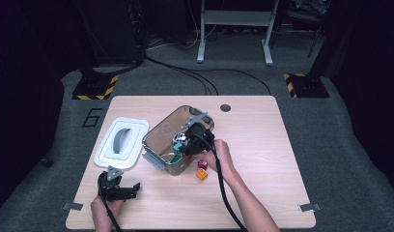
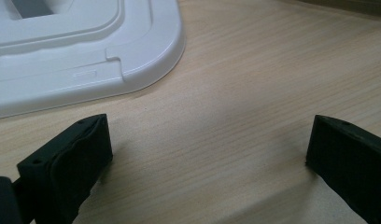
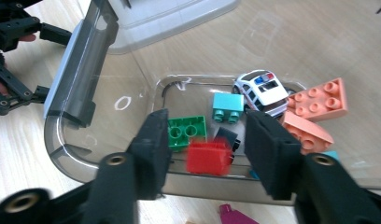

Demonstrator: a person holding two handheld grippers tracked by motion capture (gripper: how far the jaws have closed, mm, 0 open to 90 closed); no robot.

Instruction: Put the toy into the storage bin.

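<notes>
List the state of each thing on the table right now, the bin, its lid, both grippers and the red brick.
Clear storage bin: open, lid off, toys inside.
White lid: off, flat on the table left of the bin.
Left gripper: open, nothing between the jaws, low over the table by the lid.
Right gripper: open, above the bin.
Red brick: between the right jaws, blurred, touching neither.
Toy police car: upright in the bin.

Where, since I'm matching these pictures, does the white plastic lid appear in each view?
High view: white plastic lid left of centre, beside the clear grey plastic bin.
Left gripper view: top left, beyond the open jaws.
Right gripper view: top centre, beyond the bin.
Shared landmark: the light wooden table.
</notes>
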